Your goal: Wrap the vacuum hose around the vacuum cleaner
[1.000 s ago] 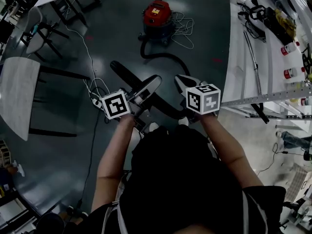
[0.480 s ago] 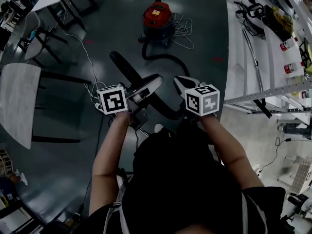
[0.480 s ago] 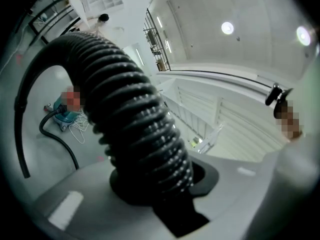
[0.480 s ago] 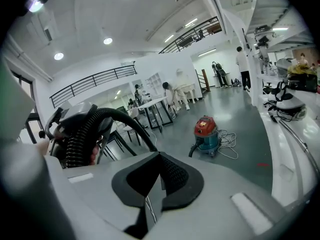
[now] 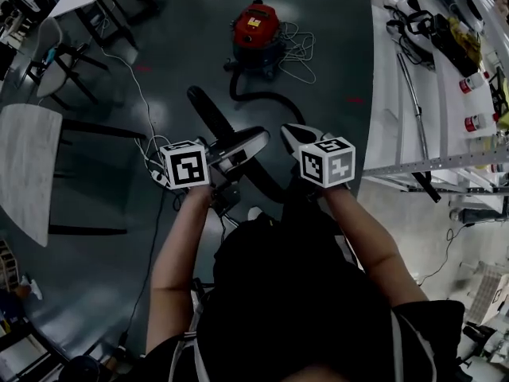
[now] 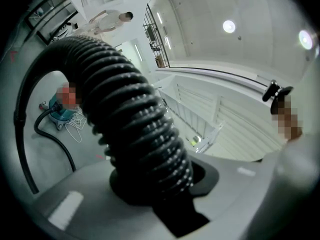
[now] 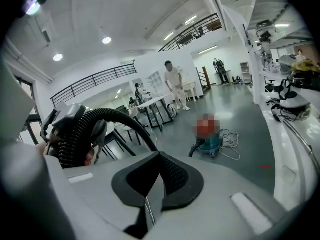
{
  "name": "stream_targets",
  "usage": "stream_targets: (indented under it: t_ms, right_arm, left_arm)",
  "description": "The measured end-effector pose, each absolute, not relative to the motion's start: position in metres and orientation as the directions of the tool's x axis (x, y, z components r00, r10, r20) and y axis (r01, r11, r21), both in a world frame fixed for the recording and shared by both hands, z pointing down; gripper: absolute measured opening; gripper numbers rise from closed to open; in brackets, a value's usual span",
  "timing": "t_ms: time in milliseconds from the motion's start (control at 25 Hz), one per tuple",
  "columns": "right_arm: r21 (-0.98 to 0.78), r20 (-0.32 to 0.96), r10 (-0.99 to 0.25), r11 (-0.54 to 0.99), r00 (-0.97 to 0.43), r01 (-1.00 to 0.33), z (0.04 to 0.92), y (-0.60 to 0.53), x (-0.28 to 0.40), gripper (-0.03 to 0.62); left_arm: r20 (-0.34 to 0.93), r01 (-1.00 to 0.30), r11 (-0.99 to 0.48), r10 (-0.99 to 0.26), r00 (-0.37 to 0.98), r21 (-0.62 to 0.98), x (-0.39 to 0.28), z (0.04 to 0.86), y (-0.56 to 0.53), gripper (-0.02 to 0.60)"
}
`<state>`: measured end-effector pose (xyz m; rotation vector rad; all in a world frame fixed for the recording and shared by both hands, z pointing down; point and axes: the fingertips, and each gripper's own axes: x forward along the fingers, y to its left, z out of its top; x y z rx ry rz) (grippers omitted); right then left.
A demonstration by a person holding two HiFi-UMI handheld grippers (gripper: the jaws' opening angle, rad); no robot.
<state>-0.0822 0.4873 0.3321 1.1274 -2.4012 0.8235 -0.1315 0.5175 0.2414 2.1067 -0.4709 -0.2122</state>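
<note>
We hold the left gripper (image 5: 238,146) about level in front of us. Its jaws are partly closed and pressed on the vacuum hose (image 6: 135,129), with the ribbed black tube seated squarely between the pads. In the left gripper view the hose rises straight out of the grip, arches over and bends down toward the left.

The right gripper (image 5: 293,134) is just beside the left one and tilted downward. Its jaws are fully together with nothing between them, and its own view shows the two dark pads meeting edge to edge. In that view the hose shows off to the left, clear of these jaws.

The red vacuum cleaner (image 5: 256,24) stands on the dark floor (image 5: 175,46) ahead of us, well apart from both grippers. A black run of hose leaves its base, curves across the floor and passes below the right gripper. None of it lies around the cleaner's body — the hose is unwrapped. A loose white cord (image 5: 301,48) lies heaped against the cleaner's right side. A white workbench (image 5: 391,94) runs along our right and a pale table (image 5: 28,165) sits at our left.
</note>
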Motion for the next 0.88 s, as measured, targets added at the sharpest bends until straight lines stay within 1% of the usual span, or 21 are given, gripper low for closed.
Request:
stream_targets:
  t_ms: [240, 480, 880]
  right_arm:
    - [-0.352, 0.531, -0.543, 0.557, -0.651, -0.752, 0.333, 0.438, -0.056, -0.003]
    - [-0.353, 0.539, -0.516, 0.58, -0.666, -0.734, 0.337, 0.387, -0.011, -0.003]
    - [-0.34, 0.553, -0.462, 0.634, -0.693, -0.694, 0.341, 0.317, 0.059, -0.003]
  left_arm:
    - [0.028, -0.238, -0.468, -0.412, 0.911, 0.851, -0.098, 0.241, 0.471, 0.123]
    - [0.049, -0.247, -0.468, -0.394, 0.918, 0.848, -0.051, 0.241, 0.423, 0.123]
    - [0.03, -0.222, -0.471, -0.381, 0.924, 0.854, 0.021, 0.234, 0.356, 0.124]
